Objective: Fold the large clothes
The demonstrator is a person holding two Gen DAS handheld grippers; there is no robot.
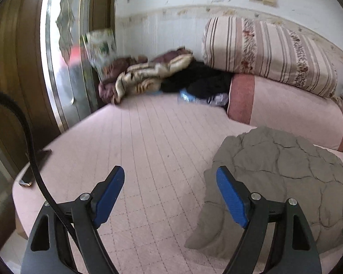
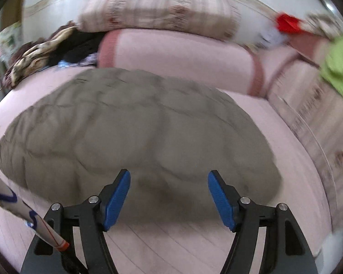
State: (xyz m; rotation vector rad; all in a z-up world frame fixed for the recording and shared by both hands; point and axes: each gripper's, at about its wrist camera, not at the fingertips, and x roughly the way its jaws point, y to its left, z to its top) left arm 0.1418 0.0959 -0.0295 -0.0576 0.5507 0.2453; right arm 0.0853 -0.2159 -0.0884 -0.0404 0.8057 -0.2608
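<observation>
We see our left gripper [image 1: 169, 196] with its blue pads spread wide and nothing between them, hovering over the pink quilted bed [image 1: 135, 137] just left of the grey quilted jacket [image 1: 285, 173]. Our right gripper [image 2: 169, 198] is equally wide apart and empty, above the jacket's near edge; this view is blurred. The jacket lies bunched in a puffy mound on the bed, its long axis running roughly left to right in the right wrist view. Beyond the jacket sits a pink bolster [image 1: 285, 105], a striped pillow [image 1: 269, 52] stacked on it, with a heap of dark and tan clothes [image 1: 153, 73] to the left.
</observation>
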